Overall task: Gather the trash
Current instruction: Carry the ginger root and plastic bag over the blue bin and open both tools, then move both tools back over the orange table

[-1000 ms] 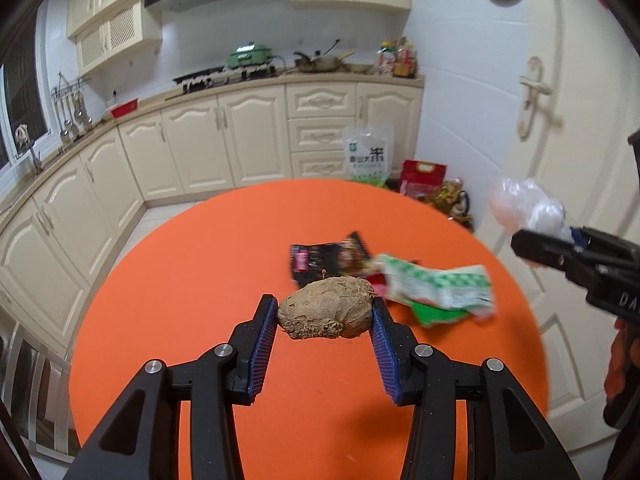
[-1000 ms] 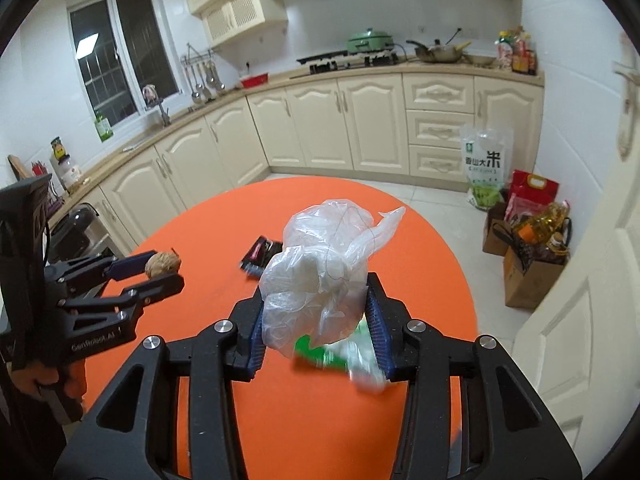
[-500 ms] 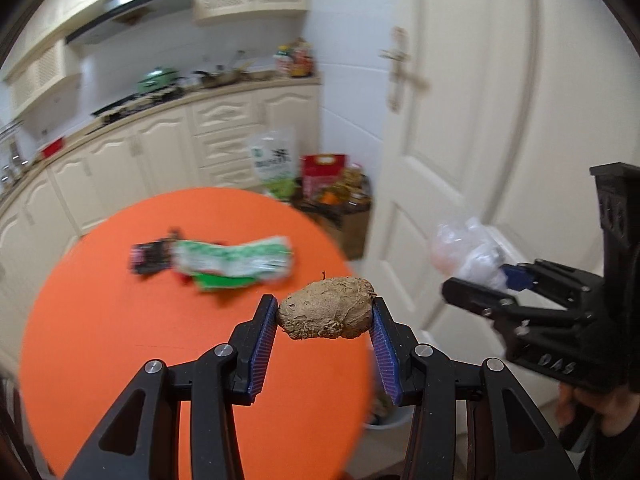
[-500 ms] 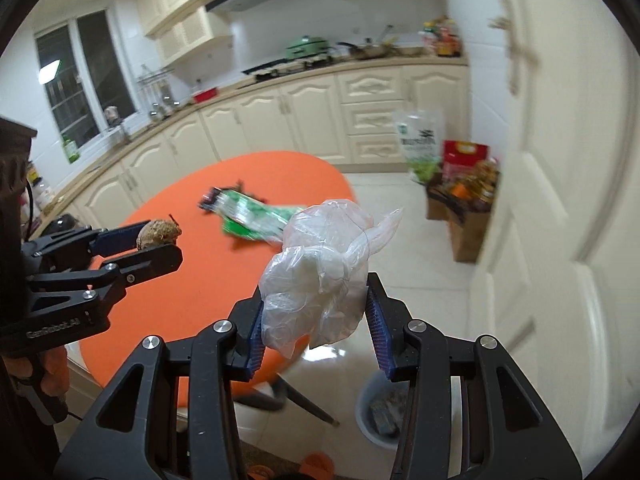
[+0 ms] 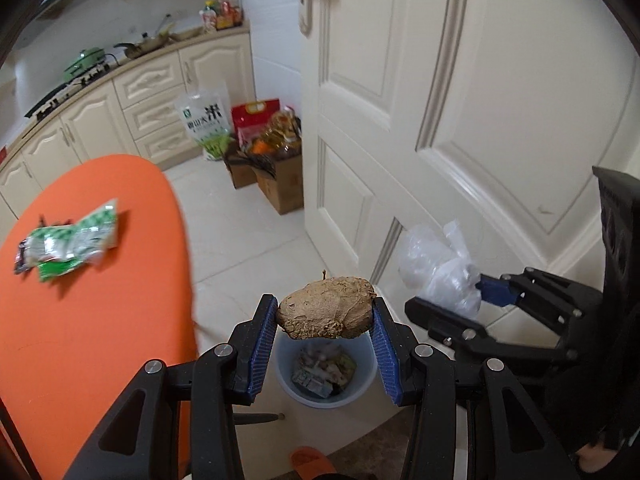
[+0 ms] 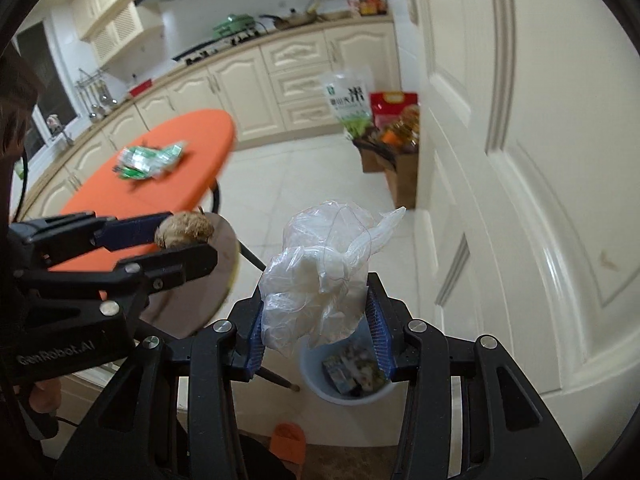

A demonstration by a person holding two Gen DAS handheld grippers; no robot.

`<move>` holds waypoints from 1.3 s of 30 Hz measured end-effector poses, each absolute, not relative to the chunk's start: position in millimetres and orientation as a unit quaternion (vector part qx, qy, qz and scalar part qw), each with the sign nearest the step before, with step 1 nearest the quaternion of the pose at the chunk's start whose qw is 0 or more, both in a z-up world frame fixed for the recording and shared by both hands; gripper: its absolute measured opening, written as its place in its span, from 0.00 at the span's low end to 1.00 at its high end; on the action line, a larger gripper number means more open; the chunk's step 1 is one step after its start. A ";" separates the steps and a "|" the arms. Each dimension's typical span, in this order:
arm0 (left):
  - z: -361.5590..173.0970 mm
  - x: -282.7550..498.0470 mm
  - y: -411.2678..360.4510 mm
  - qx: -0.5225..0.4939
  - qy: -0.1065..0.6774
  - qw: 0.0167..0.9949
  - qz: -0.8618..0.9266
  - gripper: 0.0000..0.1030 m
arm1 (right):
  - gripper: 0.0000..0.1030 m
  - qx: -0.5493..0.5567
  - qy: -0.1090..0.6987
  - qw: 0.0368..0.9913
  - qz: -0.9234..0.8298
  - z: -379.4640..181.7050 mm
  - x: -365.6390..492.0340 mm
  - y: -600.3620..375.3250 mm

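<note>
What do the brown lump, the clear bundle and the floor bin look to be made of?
Brown lump: likely a root, matte and knobbly, earthy skin.
Clear bundle: thin plastic film, translucent, crinkled, glossy.
Floor bin: probably moulded plastic, smooth pale blue-grey wall.

a white panelled door (image 5: 460,92) fills the right side, its handle (image 5: 306,4) high up. cream cabinets (image 6: 256,80) run along the far wall under a counter that carries a green pot (image 6: 234,24), a pan (image 6: 294,18) and bottles (image 6: 366,0). on the tiled floor (image 5: 248,236) near the door stand a rice bag (image 5: 206,124), a red bag (image 5: 256,118) and cardboard boxes (image 5: 280,184). an orange slipper (image 6: 288,442) lies at the bottom edge.
</note>
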State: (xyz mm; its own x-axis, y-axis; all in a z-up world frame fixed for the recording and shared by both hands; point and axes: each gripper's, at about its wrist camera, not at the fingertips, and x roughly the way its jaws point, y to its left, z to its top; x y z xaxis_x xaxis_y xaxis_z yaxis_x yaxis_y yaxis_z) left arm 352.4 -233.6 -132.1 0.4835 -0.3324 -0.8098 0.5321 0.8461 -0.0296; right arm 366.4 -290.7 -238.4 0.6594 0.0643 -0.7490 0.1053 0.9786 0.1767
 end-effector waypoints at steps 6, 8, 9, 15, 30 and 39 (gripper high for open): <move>-156.4 384.6 -272.7 0.135 0.460 0.841 -0.251 0.42 | 0.40 0.111 0.440 0.891 -0.023 -274.6 372.0 -307.7; -163.5 395.1 -284.0 0.139 0.468 0.836 -0.250 0.42 | 0.40 0.113 0.447 0.887 -0.023 -284.2 373.9 -311.2; -166.5 399.2 -288.4 0.140 0.472 0.834 -0.249 0.42 | 0.40 0.116 0.450 0.885 -0.021 -288.5 376.5 -314.1; -166.9 413.6 -299.9 0.151 0.463 0.840 -0.238 0.64 | 0.41 0.129 0.462 0.877 -0.024 -307.1 383.1 -324.3; -145.1 380.1 -271.2 0.138 0.407 0.884 -0.183 0.66 | 0.54 0.162 0.490 0.856 -0.017 -342.1 407.2 -311.9; -114.9 358.3 -209.9 0.090 0.393 0.900 -0.166 0.71 | 0.62 0.147 0.473 0.869 -0.013 -309.6 402.7 -294.1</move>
